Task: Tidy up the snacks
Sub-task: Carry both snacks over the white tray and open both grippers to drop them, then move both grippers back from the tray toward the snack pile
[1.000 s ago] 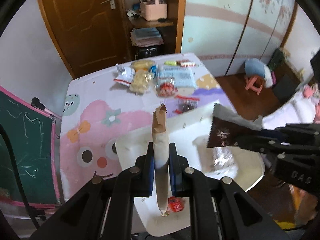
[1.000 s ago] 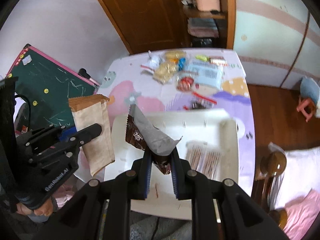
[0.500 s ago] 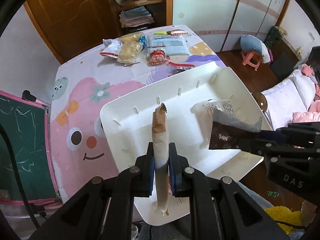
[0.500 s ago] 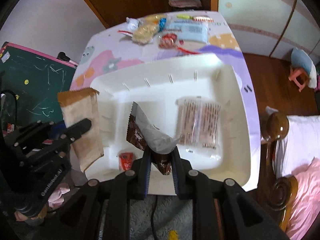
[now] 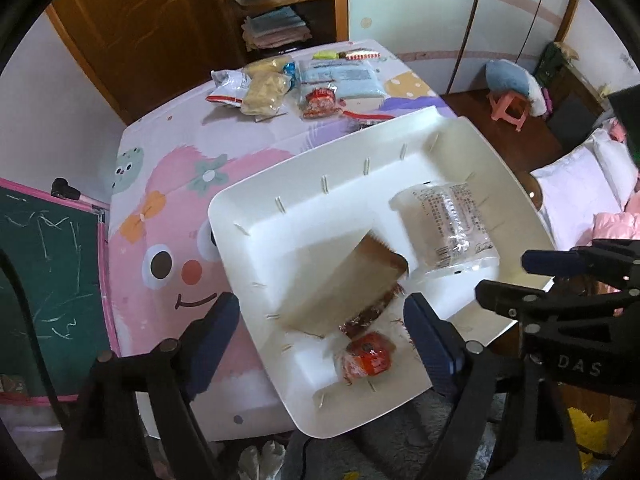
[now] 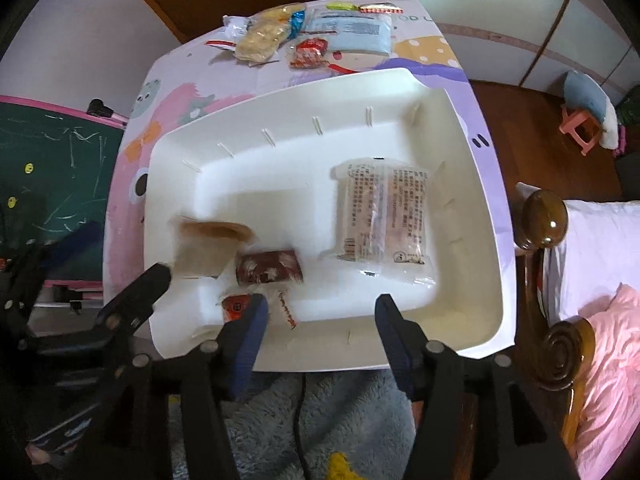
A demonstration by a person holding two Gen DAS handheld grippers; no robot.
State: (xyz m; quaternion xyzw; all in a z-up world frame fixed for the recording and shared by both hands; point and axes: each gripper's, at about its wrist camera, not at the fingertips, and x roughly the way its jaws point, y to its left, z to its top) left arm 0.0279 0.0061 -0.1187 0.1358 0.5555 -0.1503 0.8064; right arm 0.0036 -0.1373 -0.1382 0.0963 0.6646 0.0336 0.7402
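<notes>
On the table (image 5: 168, 168), loose snacks (image 5: 264, 92) are seen at upper middle, far beyond both grippers' (image 5: 320, 332) spread, empty fingers (image 5: 216, 328).

The white tray (image 6: 460, 128) holds four snacks: one tan packet (image 5: 340, 284), one brown packet (image 6: 268, 266), one clear packet (image 6: 384, 216), one small red packet (image 5: 366, 360). Two grippers show.

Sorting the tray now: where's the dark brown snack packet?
In the right wrist view, the dark brown packet lies in the white tray, near-left area, beside the tan paper packet and just beyond the small red snack.
</notes>
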